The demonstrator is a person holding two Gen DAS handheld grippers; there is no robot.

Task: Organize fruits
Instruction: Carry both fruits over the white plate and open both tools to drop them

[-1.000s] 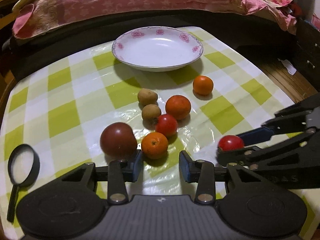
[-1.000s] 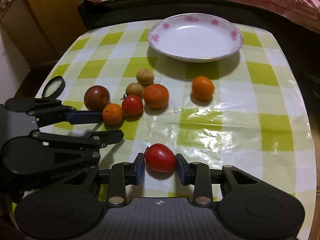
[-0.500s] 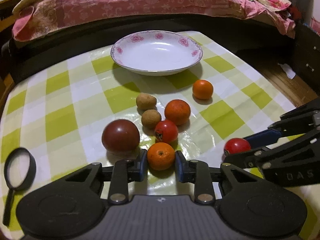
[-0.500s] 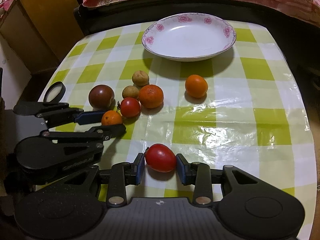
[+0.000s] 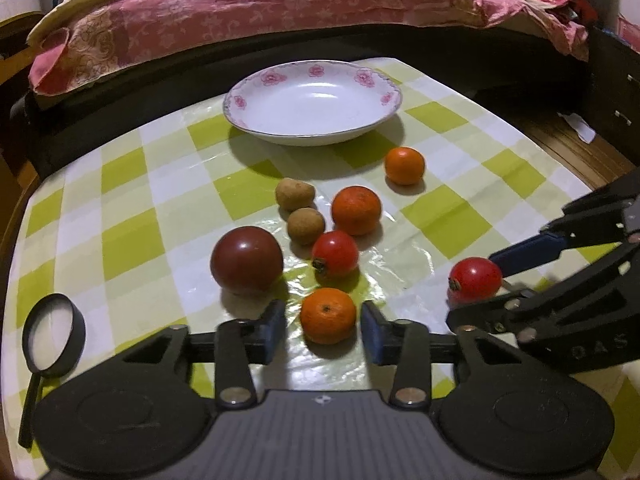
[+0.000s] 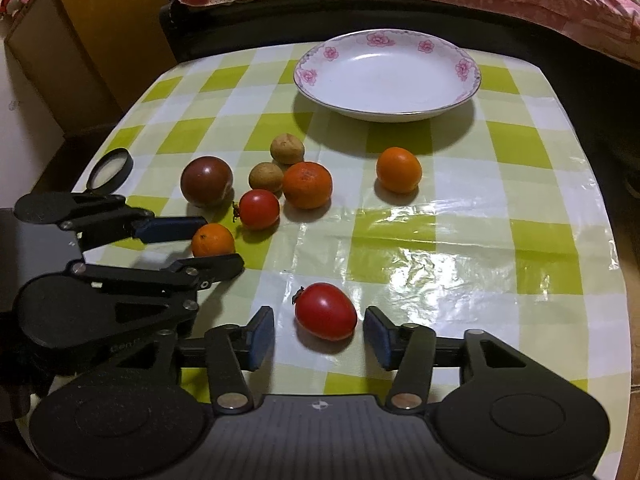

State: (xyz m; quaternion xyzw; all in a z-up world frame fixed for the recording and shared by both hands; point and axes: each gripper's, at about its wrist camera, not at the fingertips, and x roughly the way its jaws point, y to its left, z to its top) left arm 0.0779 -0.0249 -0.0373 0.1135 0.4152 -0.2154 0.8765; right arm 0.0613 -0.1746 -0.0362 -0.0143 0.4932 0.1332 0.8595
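Note:
My left gripper (image 5: 323,326) is open, its pads either side of a small orange (image 5: 328,315) on the table, with gaps on both sides. My right gripper (image 6: 319,334) is open around a red tomato (image 6: 326,311), not touching it. Further fruit lies between them and the plate: a dark tomato (image 5: 246,260), a small red tomato (image 5: 335,253), two brown fruits (image 5: 306,226), a large orange (image 5: 356,210) and another orange (image 5: 404,165). The white flowered plate (image 5: 240,102) stands empty at the far side.
A magnifying glass (image 5: 53,334) lies at the left table edge. The table carries a green-checked plastic cloth (image 5: 132,208). A dark bed frame with pink bedding (image 5: 240,4) runs behind the table. A wooden cabinet (image 6: 88,40) stands at far left.
Both grippers have opened: half a second ago the left pads pressed the small orange and the right pads pressed the red tomato; now gaps show on each side. Both fruits rest on the table.

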